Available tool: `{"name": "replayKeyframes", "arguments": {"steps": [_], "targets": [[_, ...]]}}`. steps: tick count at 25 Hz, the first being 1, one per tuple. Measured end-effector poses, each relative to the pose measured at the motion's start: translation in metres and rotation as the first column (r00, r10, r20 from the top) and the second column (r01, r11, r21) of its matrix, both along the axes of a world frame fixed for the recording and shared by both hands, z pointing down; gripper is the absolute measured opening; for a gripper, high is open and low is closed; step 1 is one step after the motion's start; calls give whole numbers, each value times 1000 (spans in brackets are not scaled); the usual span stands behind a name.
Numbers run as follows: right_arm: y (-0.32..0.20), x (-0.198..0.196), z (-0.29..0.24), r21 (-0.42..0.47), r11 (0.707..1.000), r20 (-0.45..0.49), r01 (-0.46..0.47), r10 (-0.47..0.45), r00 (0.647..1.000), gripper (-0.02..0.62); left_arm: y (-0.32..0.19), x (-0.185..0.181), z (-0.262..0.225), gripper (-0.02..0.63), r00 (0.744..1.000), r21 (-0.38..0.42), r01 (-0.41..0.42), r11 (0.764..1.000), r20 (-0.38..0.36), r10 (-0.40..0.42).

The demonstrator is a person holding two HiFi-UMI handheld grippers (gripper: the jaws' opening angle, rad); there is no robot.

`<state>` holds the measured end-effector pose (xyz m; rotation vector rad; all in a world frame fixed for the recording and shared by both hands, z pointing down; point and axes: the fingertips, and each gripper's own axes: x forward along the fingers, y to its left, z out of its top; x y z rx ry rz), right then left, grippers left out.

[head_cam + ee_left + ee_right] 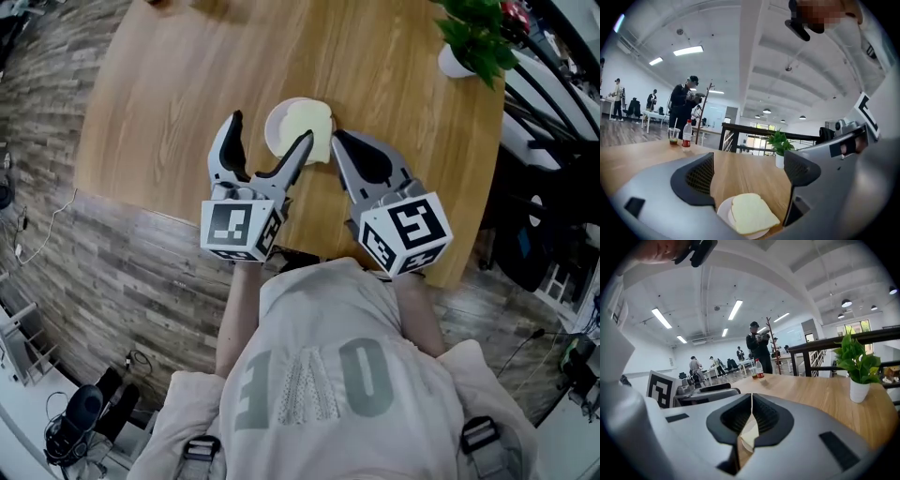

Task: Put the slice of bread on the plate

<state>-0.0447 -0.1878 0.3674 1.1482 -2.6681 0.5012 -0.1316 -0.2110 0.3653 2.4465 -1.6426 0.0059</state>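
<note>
A pale slice of bread (309, 127) lies flat on a small white plate (275, 125) on the round wooden table (169, 103). My left gripper (270, 141) hovers just in front of the plate with its jaws wide open and nothing between them. In the left gripper view the slice of bread (752, 214) and the plate (723, 213) sit low between and beyond the gripper (750, 176). My right gripper (339, 139) is to the right of the plate, shut and empty. In the right gripper view its pads meet (751, 399), and a bit of the bread (749, 437) shows below them.
A potted green plant (464, 42) stands at the table's far right. A red-capped bottle (686, 133) and a cup (673, 136) stand at the far edge. People stand further back in the room. The table's near edge lies just under my grippers.
</note>
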Motion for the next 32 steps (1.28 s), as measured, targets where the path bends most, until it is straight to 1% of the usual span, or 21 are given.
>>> {"name": "replayKeyframes", "arguments": {"steps": [2,3,4,5,6,7,8,9,11,13,15,17,18,20,23,26,30,32], "targets": [[7,-6,-13,48,998,-22,29,-28,999,23,4,-7,-19,466,1000,54,17,998,-28,-15],[13,-10,-20,69,997,-31,42,-40,999,23,8,-10,-28,451,999,74,25,997,-49,-21],[18,-13,-25,90,995,-39,50,-47,998,22,13,-14,-37,426,997,88,32,996,-69,-26],[23,-14,-30,112,992,-48,52,-47,998,22,19,-17,-44,384,996,98,40,994,-85,-32],[26,-14,-34,137,989,-60,48,-40,997,23,24,-21,-50,289,995,104,54,993,-93,-44],[27,-14,-38,165,986,-70,39,-28,997,23,27,-25,-55,143,994,109,73,991,-91,-63],[26,-12,-42,196,980,-79,25,-10,997,23,29,-29,-60,23,994,117,92,989,-74,-83],[25,-10,-46,227,974,-82,7,12,997,23,31,-30,-64,8,994,130,104,986,-45,-99],[27,-7,-54,273,962,-79,-27,51,996,21,40,-32,-74,8,994,161,110,981,9,-113],[33,-10,-58,287,957,-66,-44,65,996,21,53,-36,-83,8,992,184,115,976,25,-122],[38,-17,-58,277,960,-58,-37,56,997,23,61,-42,-89,8,991,191,127,973,10,-131],[44,-27,-56,271,963,-67,-6,25,997,21,66,-47,-90,8,990,190,141,972,-1,-143],[48,-32,-55,272,962,-74,17,3,997,21,68,-50,-90,8,988,192,151,970,5,-154],[55,-43,-56,281,958,-81,59,-38,996,21,70,-57,-88,8,984,194,170,966,22,-177],[65,-57,-58,292,951,-91,103,-80,993,21,76,-67,-89,8,980,192,192,962,10,-198],[69,-63,-60,303,946,-96,120,-95,991,21,79,-72,-94,8,978,205,203,958,2,-208],[68,-63,-62,307,945,-96,116,-90,991,21,83,-76,-101,8,975,227,217,949,-13,-220],[68,-60,-62,305,946,-98,109,-82,992,21,83,-73,-99,8,977,224,212,951,-12,-215]]}}
